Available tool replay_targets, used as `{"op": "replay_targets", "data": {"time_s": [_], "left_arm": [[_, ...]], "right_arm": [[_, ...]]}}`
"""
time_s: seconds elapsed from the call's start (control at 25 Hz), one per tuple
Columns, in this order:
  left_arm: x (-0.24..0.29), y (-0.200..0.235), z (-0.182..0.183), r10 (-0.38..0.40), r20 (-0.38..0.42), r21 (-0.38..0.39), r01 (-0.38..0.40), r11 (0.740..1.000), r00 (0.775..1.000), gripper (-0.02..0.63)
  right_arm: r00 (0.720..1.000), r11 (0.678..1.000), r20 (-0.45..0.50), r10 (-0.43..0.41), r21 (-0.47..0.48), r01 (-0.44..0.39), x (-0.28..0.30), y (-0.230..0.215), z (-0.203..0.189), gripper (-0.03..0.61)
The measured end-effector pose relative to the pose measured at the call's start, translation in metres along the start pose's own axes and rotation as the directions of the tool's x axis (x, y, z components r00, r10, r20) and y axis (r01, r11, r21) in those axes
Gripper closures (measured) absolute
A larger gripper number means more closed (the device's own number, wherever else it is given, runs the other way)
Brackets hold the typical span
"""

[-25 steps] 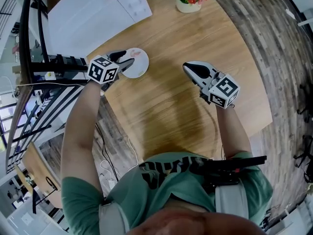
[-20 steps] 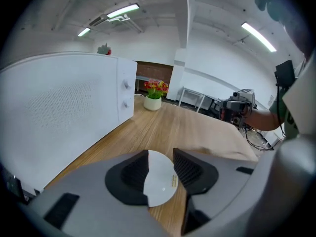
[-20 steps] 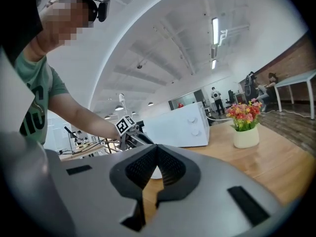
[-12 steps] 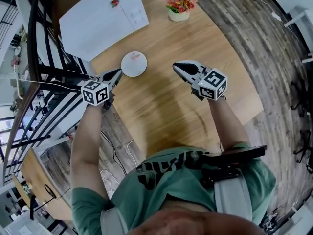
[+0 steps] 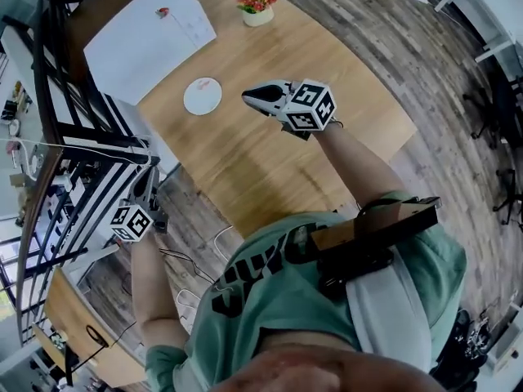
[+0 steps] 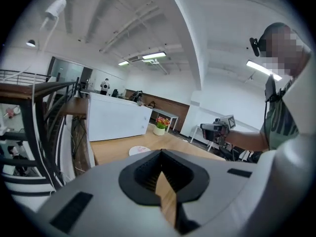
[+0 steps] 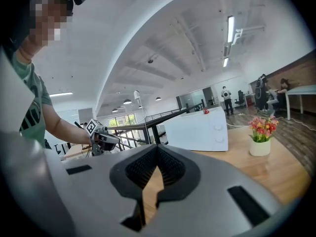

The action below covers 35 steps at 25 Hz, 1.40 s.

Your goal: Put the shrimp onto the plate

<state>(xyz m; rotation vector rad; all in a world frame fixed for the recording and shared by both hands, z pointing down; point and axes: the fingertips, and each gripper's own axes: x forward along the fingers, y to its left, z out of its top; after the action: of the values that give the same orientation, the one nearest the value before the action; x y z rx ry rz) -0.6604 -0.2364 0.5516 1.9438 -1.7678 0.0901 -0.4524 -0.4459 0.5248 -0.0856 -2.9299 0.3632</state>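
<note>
A: The scene is an open office hall. A pale wooden table [image 5: 270, 162] stands beside a black metal railing [image 5: 78, 133]. What is closest to the person?

B: The left gripper [image 5: 150, 182], which is off the table's edge and over the railing. Its own view shows the left gripper's [image 6: 161, 152] jaws pressed together with nothing between them.

A: And the other one?

B: The right gripper [image 5: 248, 96] hangs over the tabletop. Its jaws are also closed to a thin slit, and only bare wood shows through it [image 7: 157, 148].

A: Where is the shrimp, then?

B: The small pink shrimp [image 5: 205, 82] lies on the round white plate [image 5: 198, 103], at the rim farther from the person. It is too small to make out in detail. The right gripper's tips point at the plate from nearby without touching it. The left gripper's tips are well apart from it.

A: What lies beyond that?

B: A white box-shaped appliance [image 5: 143, 43] has a small red object [image 5: 163, 11] on top. Farthest away is a white pot of pink and yellow flowers [image 5: 257, 6].
</note>
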Motion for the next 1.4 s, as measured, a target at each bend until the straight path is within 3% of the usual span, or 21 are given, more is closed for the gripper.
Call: {"op": "replay_targets", "data": {"time_s": [0.4,0.64,0.88,1.04,1.2,1.4], "left_arm": [[-0.159,0.006,-0.073,0.118,0.072,-0.077,-0.113,0.991,0.99,0.609],[-0.208,0.002,-0.064,0.062,0.118,-0.016,-0.061,0.998,0.991,0.609],[-0.246,-0.013,-0.074,-0.005,0.111,0.024,0.003,1.0,0.994,0.609],[-0.253,-0.056,-0.065,0.005,0.149,0.002,-0.005,1.0,0.989,0.609],[-0.258,-0.091,-0.045,0.065,0.199,0.032,-0.072,0.997,0.978,0.609],[-0.229,-0.164,-0.035,0.164,0.256,-0.018,-0.165,0.986,0.953,0.609]], "right_arm": [[0.996,0.997,-0.056,0.063,-0.04,-0.066,0.041,0.092,0.004,0.574],[0.997,0.998,-0.061,0.044,-0.048,-0.047,0.055,0.153,0.005,0.574],[0.999,0.998,-0.051,0.016,-0.065,-0.019,0.037,0.215,0.01,0.574],[1.0,0.997,-0.026,0.006,-0.078,-0.008,-0.011,0.214,0.03,0.574],[0.999,0.994,0.049,0.024,-0.109,-0.019,-0.047,0.199,0.057,0.574],[0.995,0.988,0.055,0.084,-0.131,-0.076,-0.121,0.156,0.049,0.574]]}}
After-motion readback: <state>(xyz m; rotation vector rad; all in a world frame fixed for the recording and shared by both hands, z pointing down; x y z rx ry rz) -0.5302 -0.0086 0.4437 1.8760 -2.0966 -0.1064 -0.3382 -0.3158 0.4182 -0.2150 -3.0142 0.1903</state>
